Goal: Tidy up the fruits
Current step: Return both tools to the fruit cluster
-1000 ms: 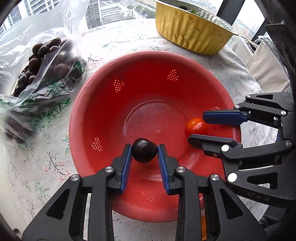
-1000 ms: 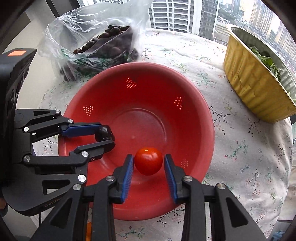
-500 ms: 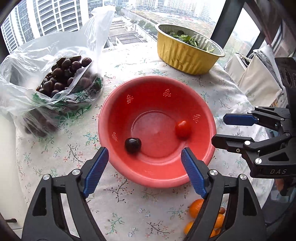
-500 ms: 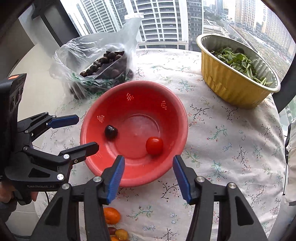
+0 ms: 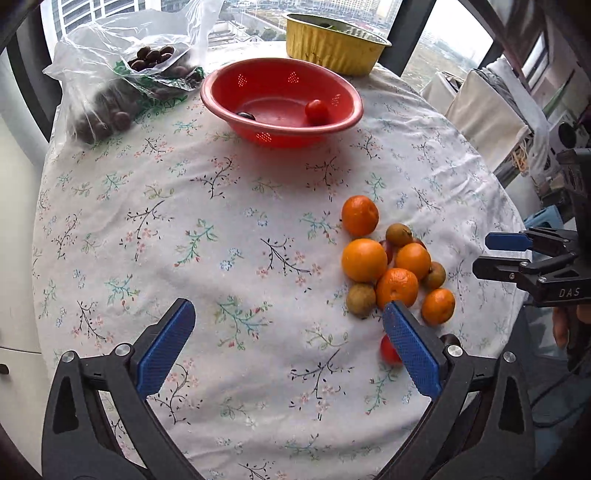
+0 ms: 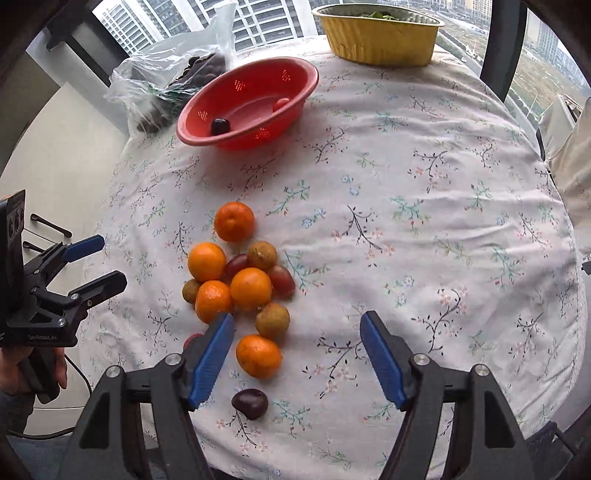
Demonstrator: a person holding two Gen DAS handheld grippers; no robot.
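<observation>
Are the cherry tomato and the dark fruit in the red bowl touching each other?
Apart. The left wrist view shows bare bowl floor between the cherry tomato and the dark fruit.

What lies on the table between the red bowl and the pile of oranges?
Nothing: between the red bowl and the pile of oranges only bare flowered tablecloth shows. Both wrist views agree, the right one most plainly.

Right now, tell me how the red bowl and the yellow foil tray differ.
The red bowl is smooth plastic with small hole patches in its wall; the yellow foil tray has ribbed metal sides. The red bowl holds a small tomato and a dark fruit; the yellow foil tray holds green leaves. The red bowl sits nearer the fruit pile; the yellow foil tray stands at the far edge by the window. Both rest upright on the tablecloth.
</observation>
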